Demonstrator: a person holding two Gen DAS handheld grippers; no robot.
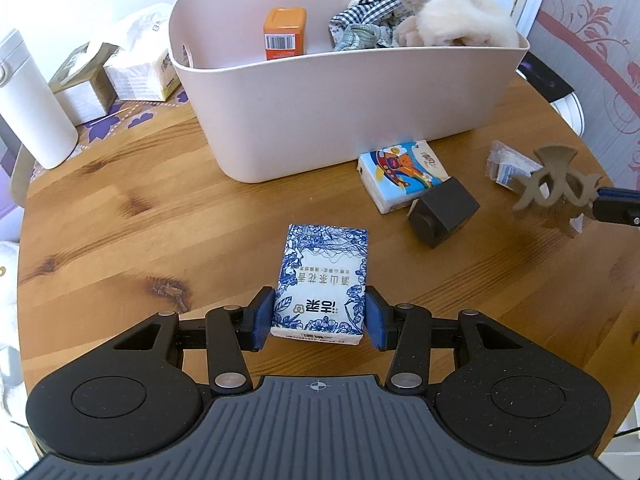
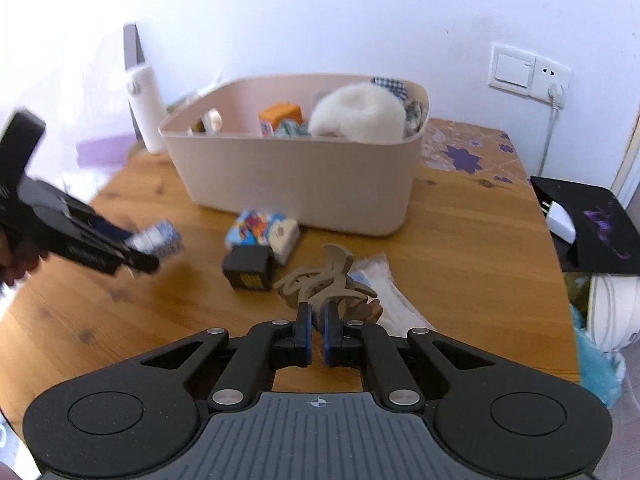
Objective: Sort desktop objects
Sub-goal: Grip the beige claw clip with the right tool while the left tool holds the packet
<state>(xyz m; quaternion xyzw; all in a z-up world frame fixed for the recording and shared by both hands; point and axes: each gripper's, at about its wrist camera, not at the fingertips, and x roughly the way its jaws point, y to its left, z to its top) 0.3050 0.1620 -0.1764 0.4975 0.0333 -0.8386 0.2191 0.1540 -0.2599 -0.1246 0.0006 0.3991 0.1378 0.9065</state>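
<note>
Pinched btwn left gripper (image 1: 320,316) pads: blue tissue pack (image 1: 322,280), long axis pointing away at pink bin (image 1: 352,92) straight ahead. Right gripper (image 2: 316,334) pressed together on tan hair claw (image 2: 326,284), bin ahead too, slightly left; both lifted clear of table (image 1: 120,216).

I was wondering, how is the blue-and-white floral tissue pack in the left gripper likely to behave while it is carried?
The blue-and-white floral tissue pack probably feels light and soft, being a film-wrapped pack of tissues. Its glossy wrap may be a little slippery against the left gripper, whose pads press only on its near end. Held there, the far end could sag slightly, though it appears to keep its block shape.
</note>
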